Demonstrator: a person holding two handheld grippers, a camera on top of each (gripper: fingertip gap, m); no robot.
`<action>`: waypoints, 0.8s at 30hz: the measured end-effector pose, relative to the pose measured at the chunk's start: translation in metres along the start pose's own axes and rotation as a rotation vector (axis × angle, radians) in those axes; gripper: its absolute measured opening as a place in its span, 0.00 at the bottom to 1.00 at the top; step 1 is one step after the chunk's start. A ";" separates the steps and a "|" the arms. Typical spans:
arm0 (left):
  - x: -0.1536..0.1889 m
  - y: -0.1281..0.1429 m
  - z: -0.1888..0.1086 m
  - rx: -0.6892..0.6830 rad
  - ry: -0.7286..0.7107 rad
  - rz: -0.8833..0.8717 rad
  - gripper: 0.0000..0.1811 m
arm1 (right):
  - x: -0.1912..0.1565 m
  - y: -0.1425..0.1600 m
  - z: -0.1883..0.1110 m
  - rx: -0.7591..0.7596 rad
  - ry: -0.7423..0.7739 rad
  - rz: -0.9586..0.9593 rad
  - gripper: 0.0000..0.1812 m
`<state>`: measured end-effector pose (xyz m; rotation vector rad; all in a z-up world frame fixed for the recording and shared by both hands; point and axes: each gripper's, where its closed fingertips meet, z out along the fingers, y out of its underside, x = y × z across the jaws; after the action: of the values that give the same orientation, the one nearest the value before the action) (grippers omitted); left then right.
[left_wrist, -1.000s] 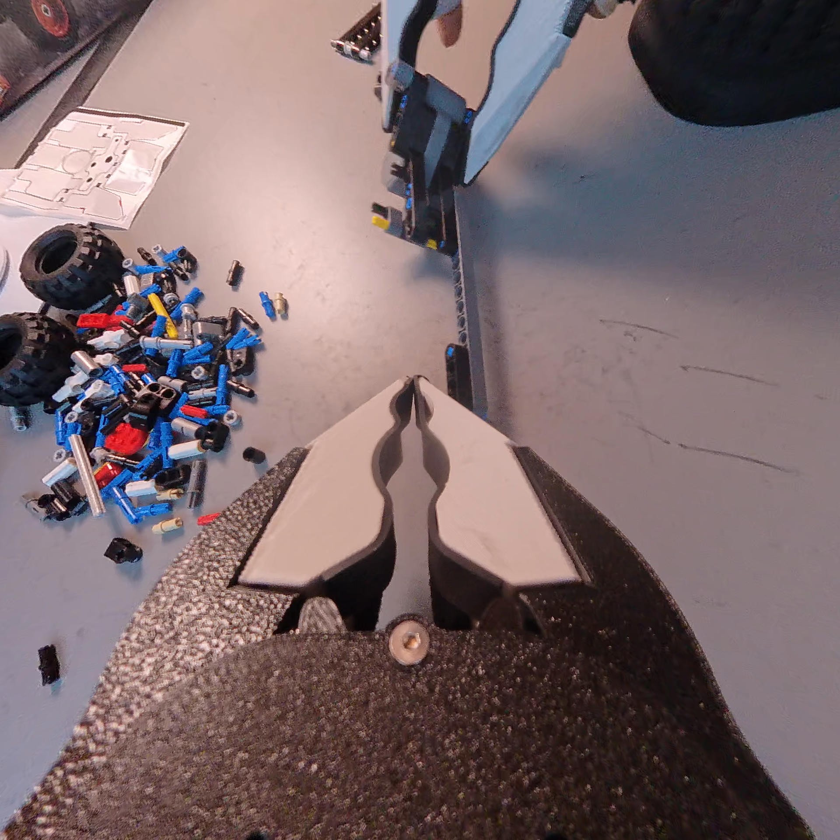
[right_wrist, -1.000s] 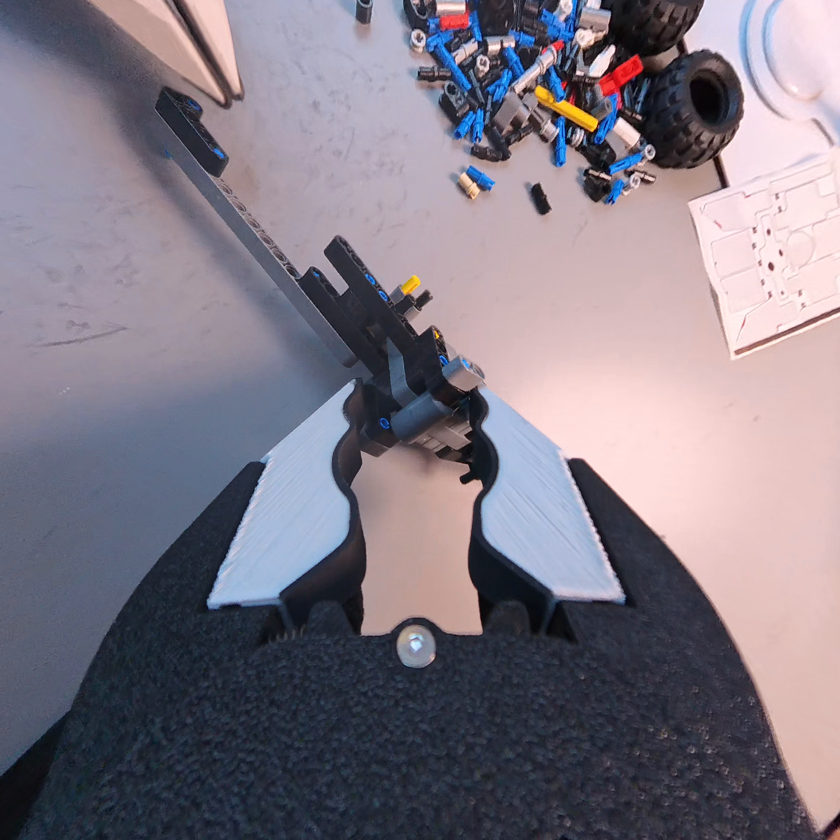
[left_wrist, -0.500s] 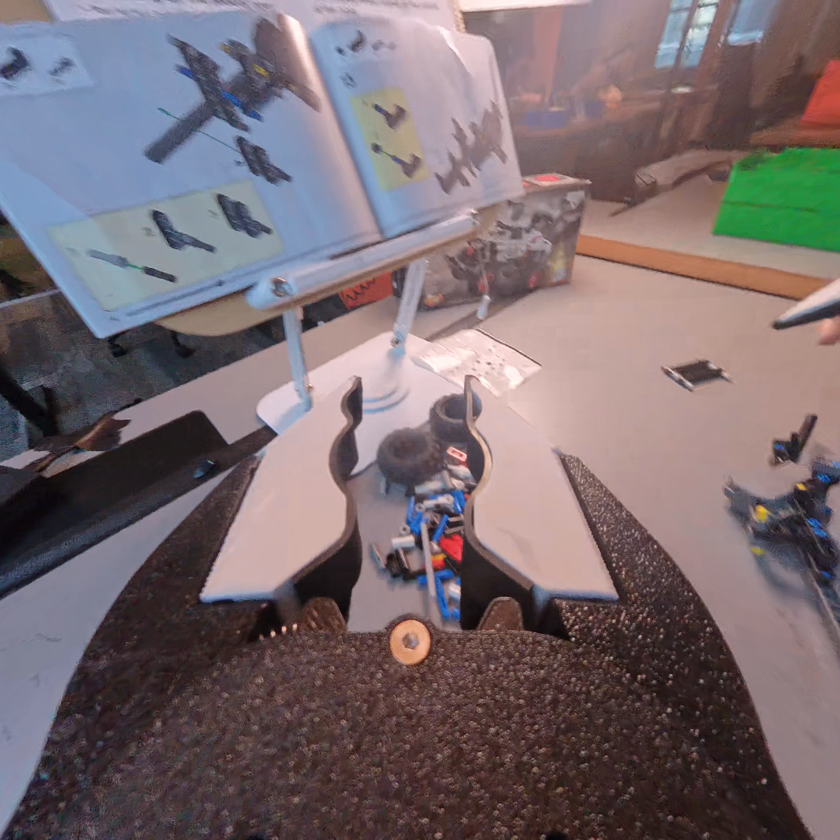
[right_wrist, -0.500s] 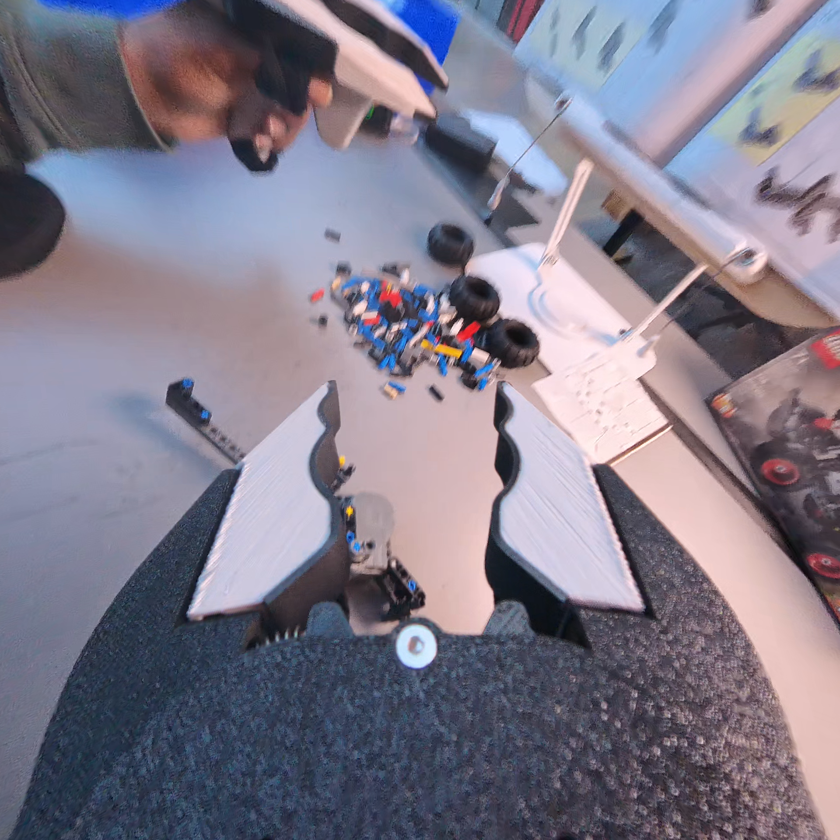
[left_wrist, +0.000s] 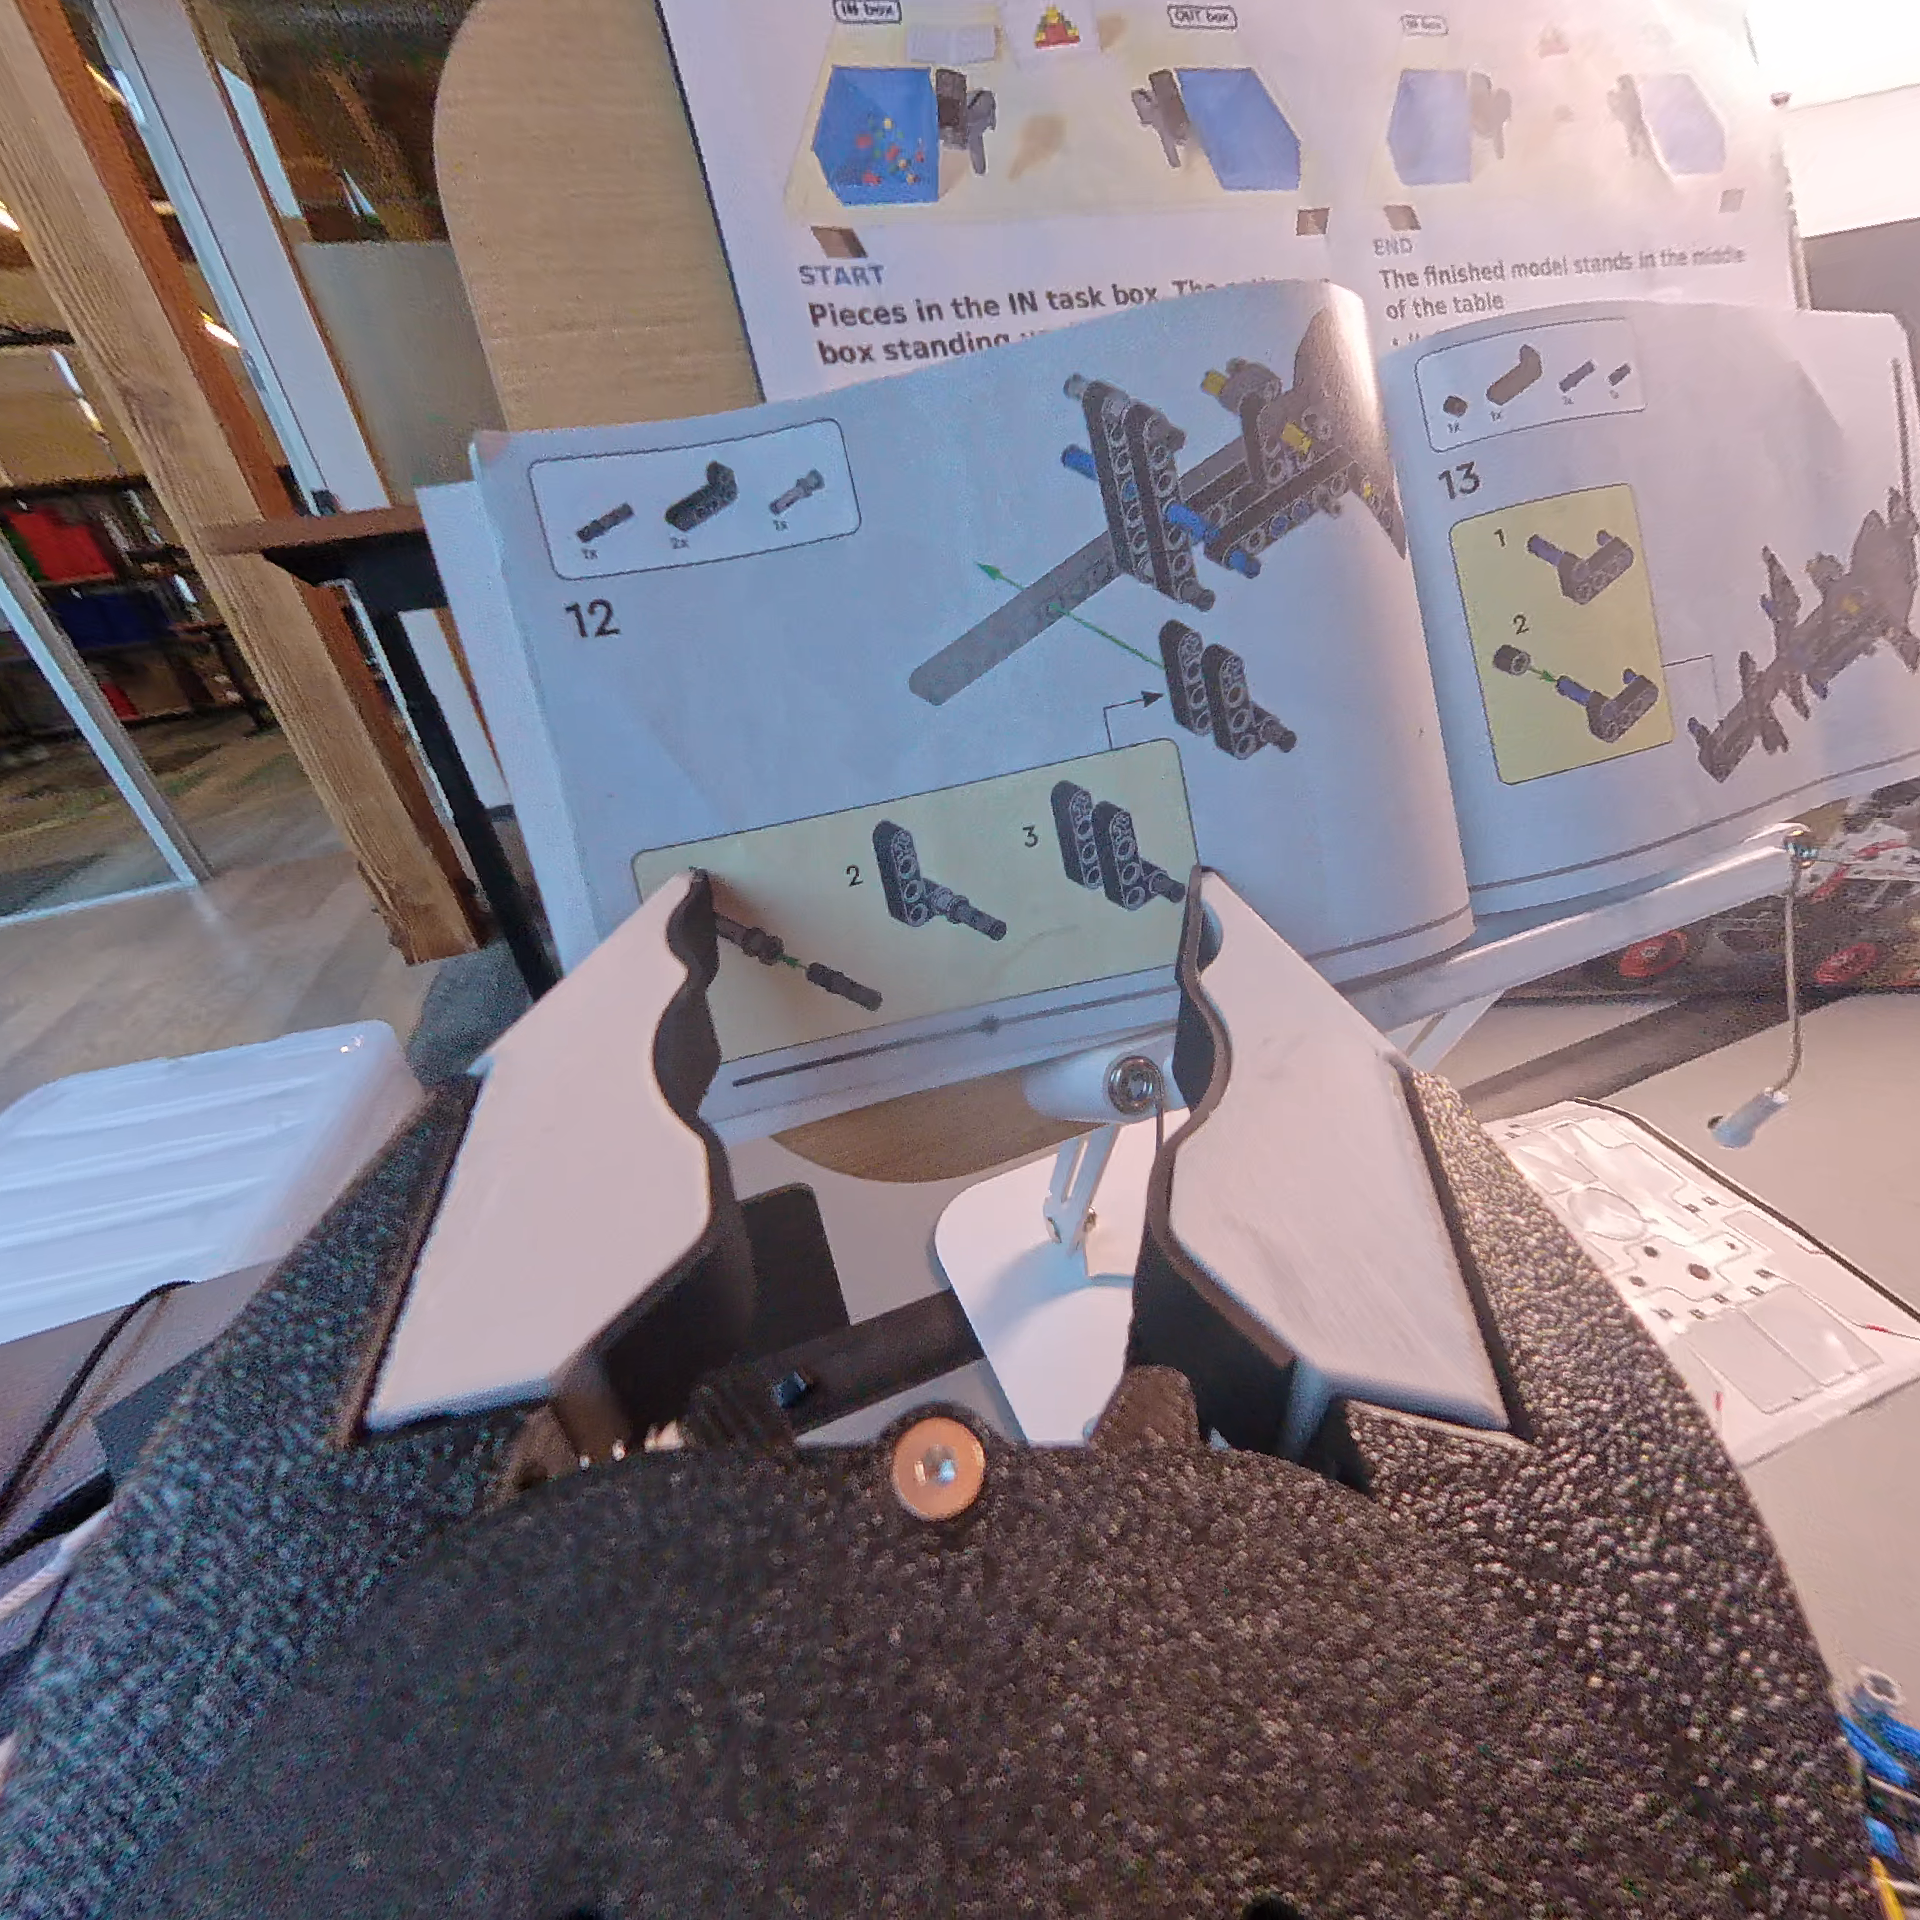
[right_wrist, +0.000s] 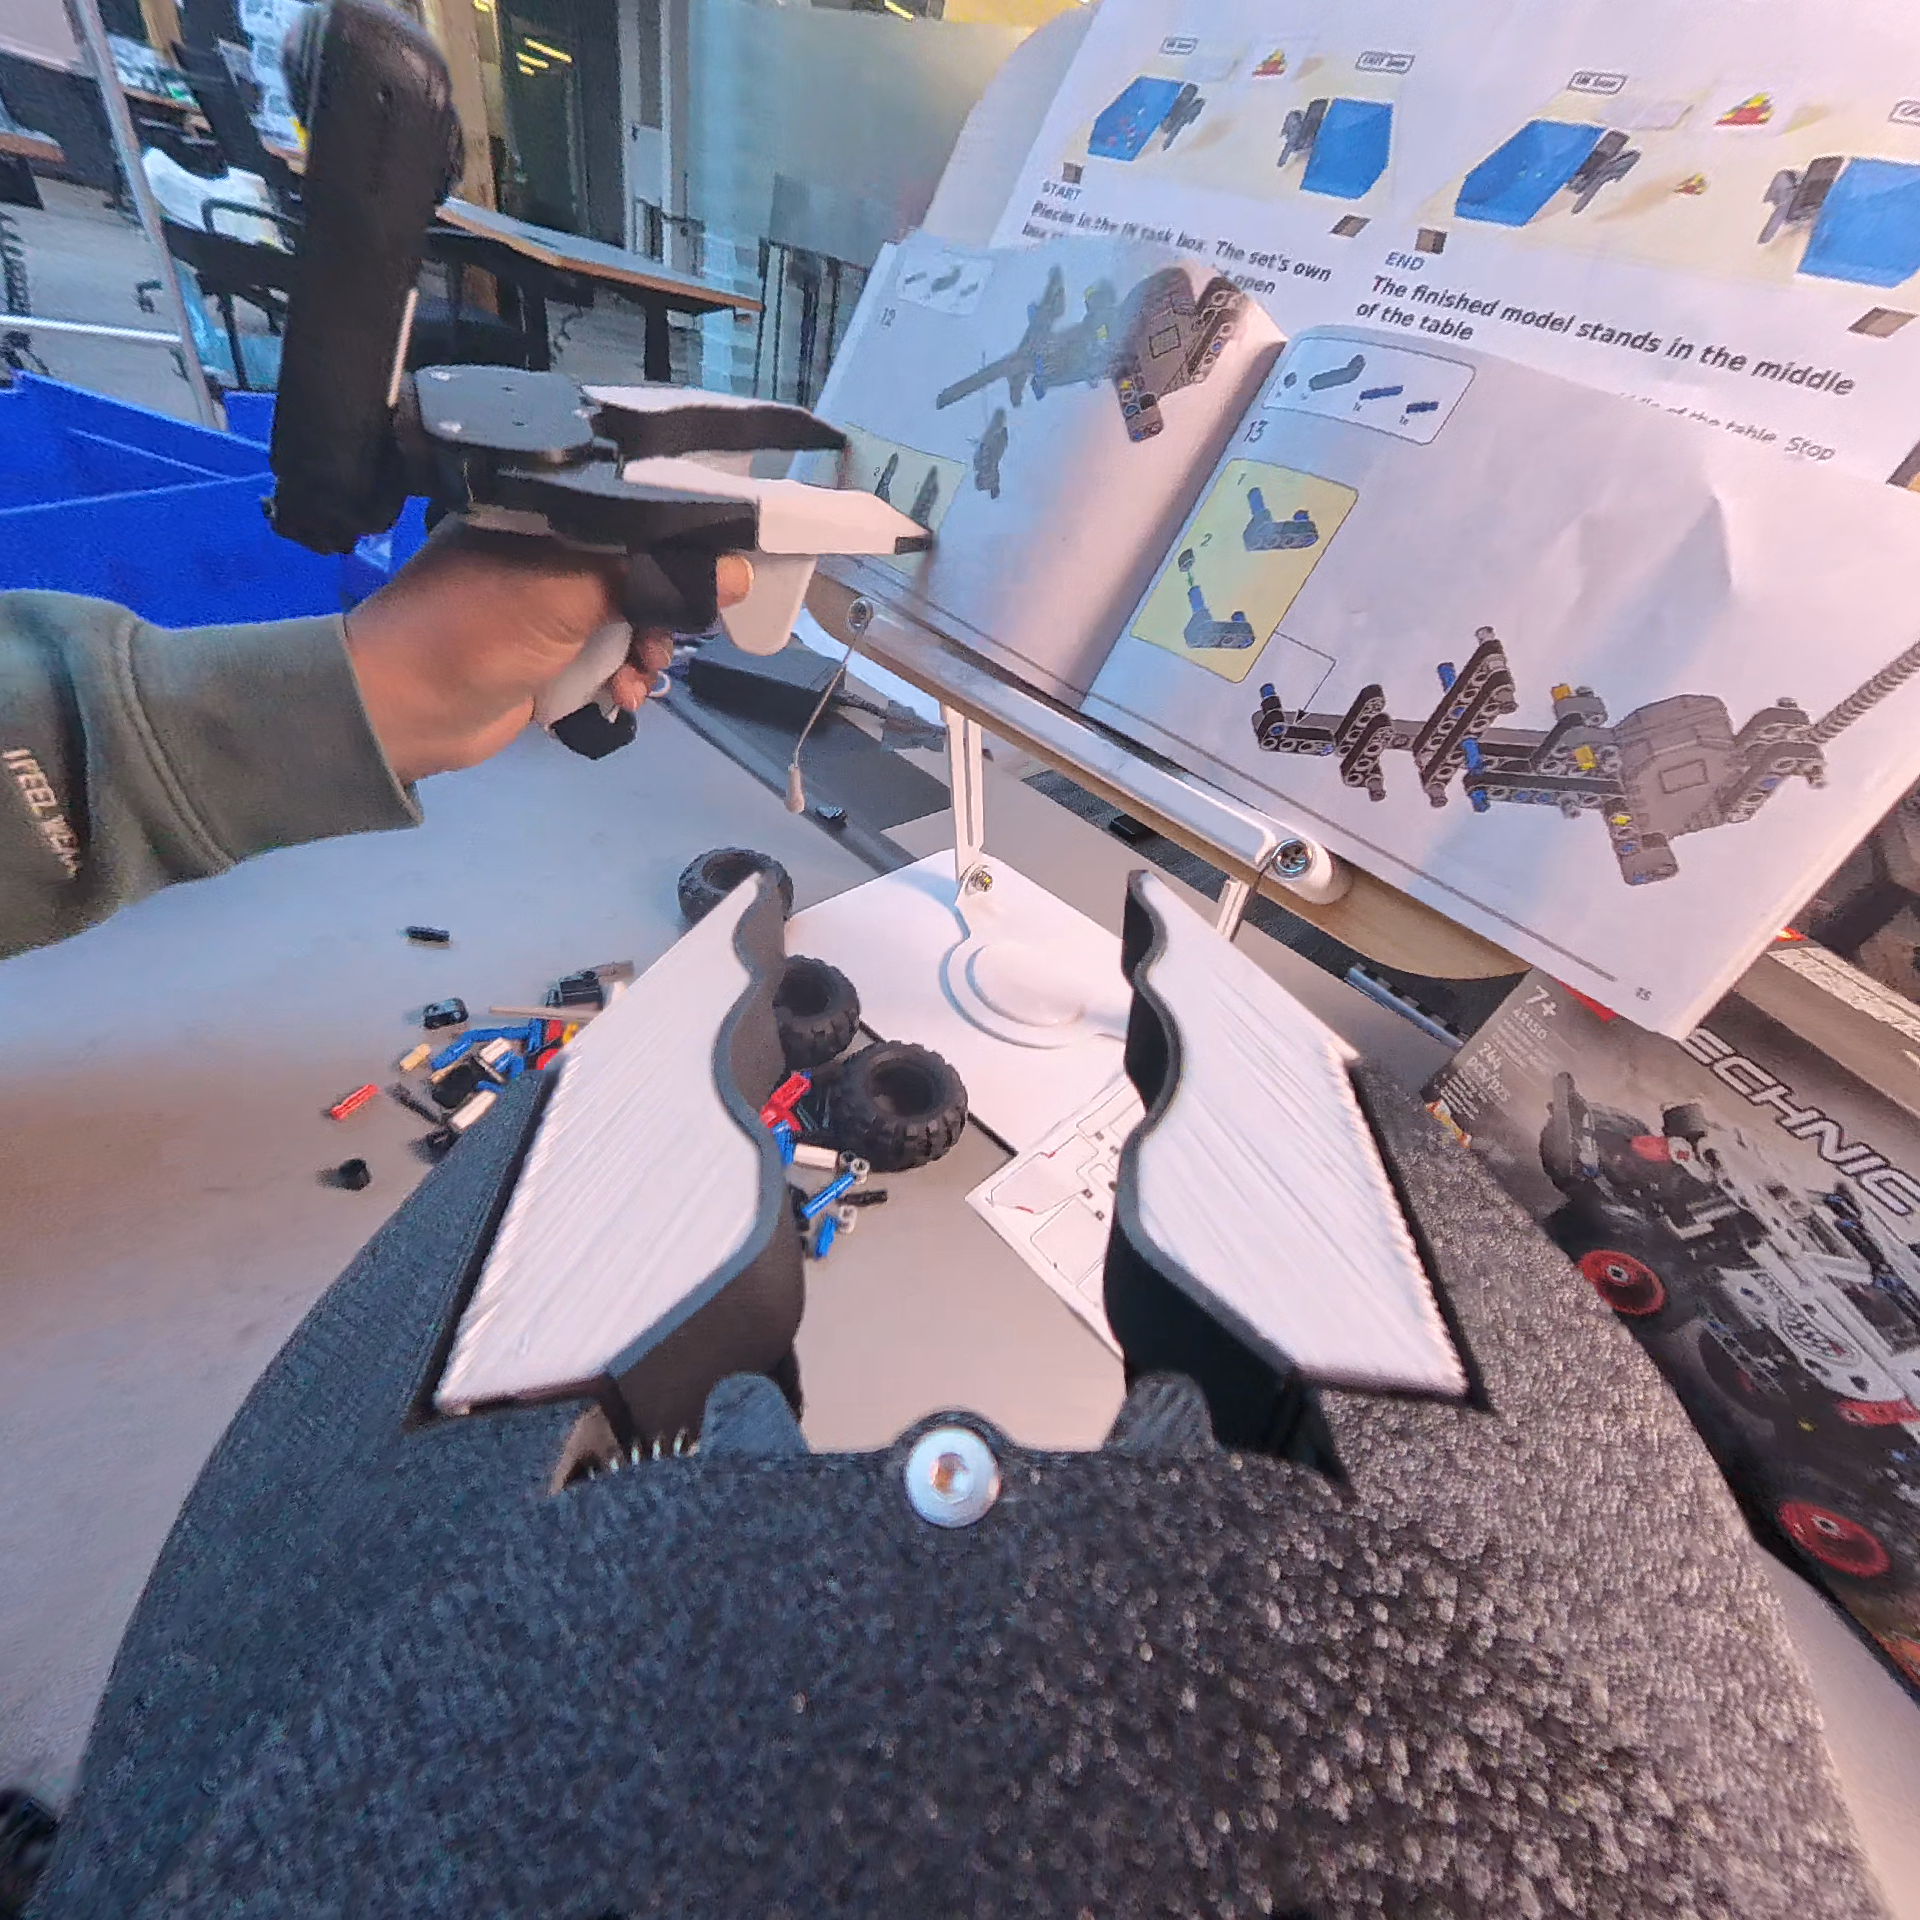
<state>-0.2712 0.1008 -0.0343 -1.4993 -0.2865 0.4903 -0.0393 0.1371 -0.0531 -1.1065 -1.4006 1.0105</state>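
Note:
My left gripper (left_wrist: 943, 883) is open and empty, held up in front of the left page of an open instruction booklet (left_wrist: 935, 644) on a white stand (left_wrist: 1029, 1288). In the right wrist view the left gripper (right_wrist: 883, 488), held by a hand (right_wrist: 488, 665), has its fingertips at the booklet's (right_wrist: 1455, 582) left page. My right gripper (right_wrist: 954, 883) is open and empty above the table, pointing at the stand's base (right_wrist: 1029, 977). Black tyres (right_wrist: 899, 1101) and a pile of small blue, black and red parts (right_wrist: 488, 1060) lie below it.
A sticker sheet (right_wrist: 1070, 1184) lies by the stand base. The set's printed box (right_wrist: 1714, 1226) lies at the right. A blue bin (right_wrist: 125, 499) stands behind the hand. A white lidded box (left_wrist: 156, 1164) is at the left. A printed sheet (left_wrist: 1247, 156) stands behind the booklet.
Both grippers have lifted off the table and tilted up towards the booklet. The right one let go of the black and grey assembly and opened; the left one opened wide.

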 end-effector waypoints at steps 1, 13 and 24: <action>0.000 0.000 0.002 0.007 -0.016 0.025 0.48 | 0.003 0.001 0.005 0.000 0.003 0.003 0.36; -0.007 0.003 0.003 0.038 -0.078 0.032 0.28 | 0.025 0.003 0.033 0.010 0.028 0.047 0.35; -0.015 0.007 -0.002 0.024 -0.049 -0.013 0.06 | 0.032 -0.015 0.060 0.033 0.068 0.058 0.34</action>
<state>-0.2843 0.0918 -0.0398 -1.4624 -0.3277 0.5193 -0.1015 0.1639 -0.0382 -1.1525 -1.2999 1.0251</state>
